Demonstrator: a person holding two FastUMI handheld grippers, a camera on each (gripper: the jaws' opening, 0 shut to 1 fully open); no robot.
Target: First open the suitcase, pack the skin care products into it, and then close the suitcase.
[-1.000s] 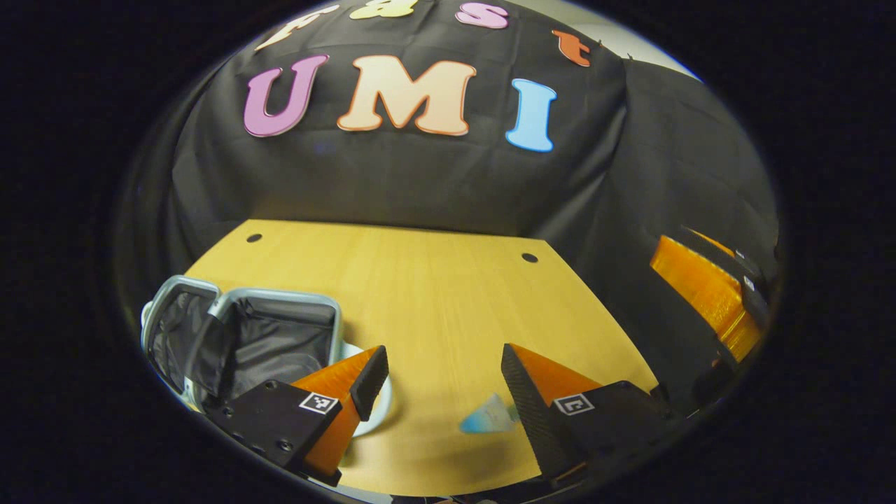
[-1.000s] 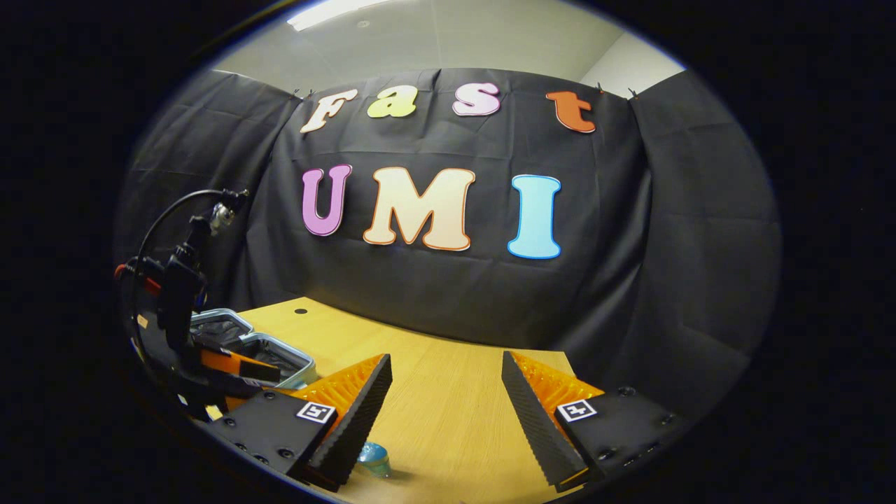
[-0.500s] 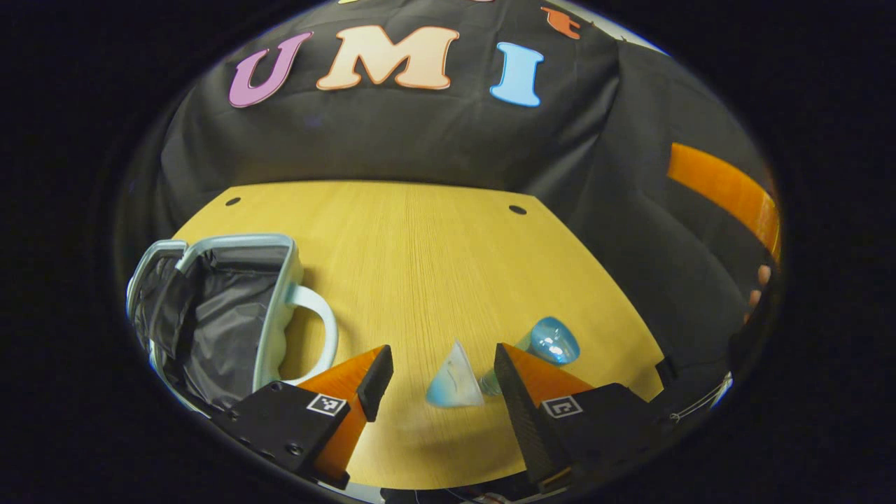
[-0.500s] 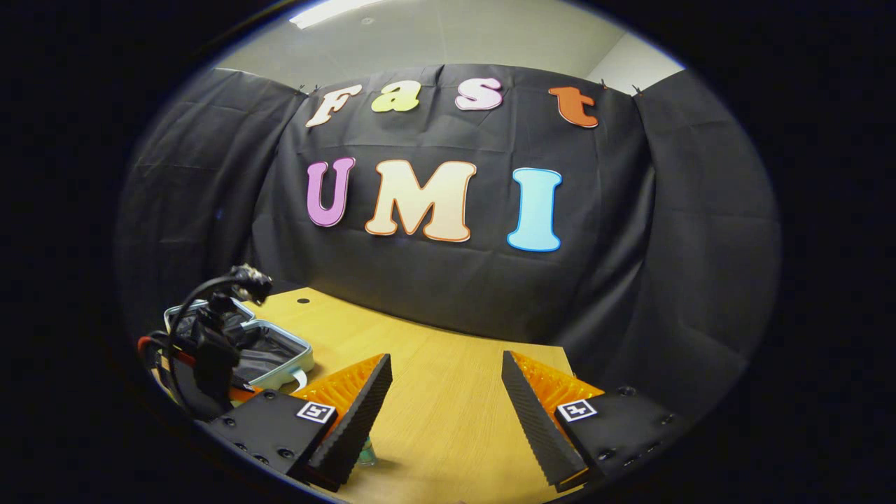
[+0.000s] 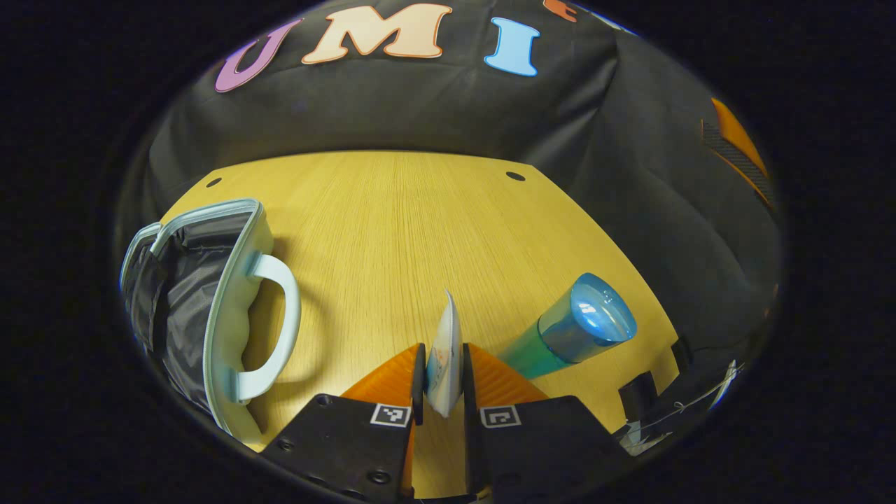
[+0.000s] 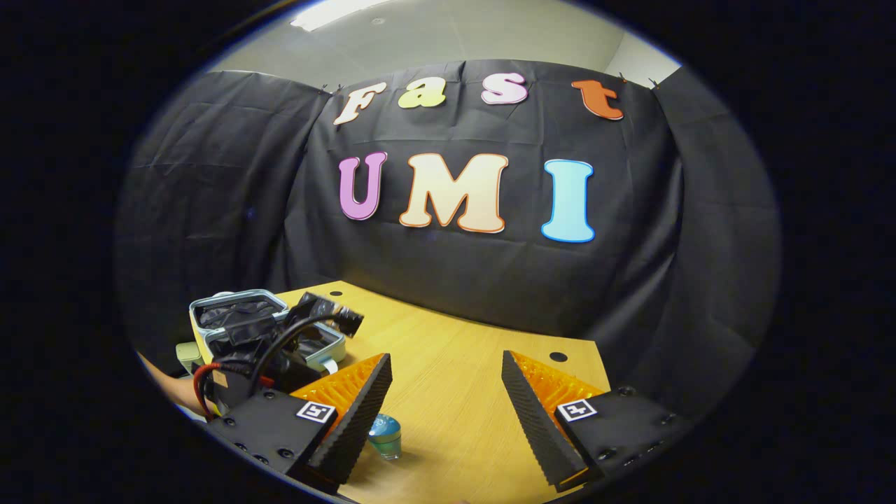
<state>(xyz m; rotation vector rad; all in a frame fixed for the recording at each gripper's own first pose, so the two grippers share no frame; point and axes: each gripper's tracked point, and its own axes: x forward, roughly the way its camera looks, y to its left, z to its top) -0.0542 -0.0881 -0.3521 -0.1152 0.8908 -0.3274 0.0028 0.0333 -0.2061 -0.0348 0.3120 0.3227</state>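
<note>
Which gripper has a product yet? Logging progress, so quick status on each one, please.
Left gripper: closed on the flat tube.
Right gripper: open, holding nothing.

Support surface: wooden table (image 5: 420, 231), light yellow-tan, grain running toward the booth wall
Cable holes: two round dark holes near the far edge, one at 11 o'clock (image 5: 213, 182), one at 1 o'clock (image 5: 515, 176) in the left gripper view
Item at 9 o'clock: open suitcase (image 5: 231, 294), pale shell, dark lining, handle (image 5: 276, 315) facing table centre, resting on the table
Item at 4 o'clock: blue-capped bottle (image 5: 570, 332), standing upright on the table
Same bottle, right gripper view: small, at 6 o'clock (image 6: 385, 434)
Same suitcase, right gripper view: at 8 o'clock (image 6: 241, 311)
</note>
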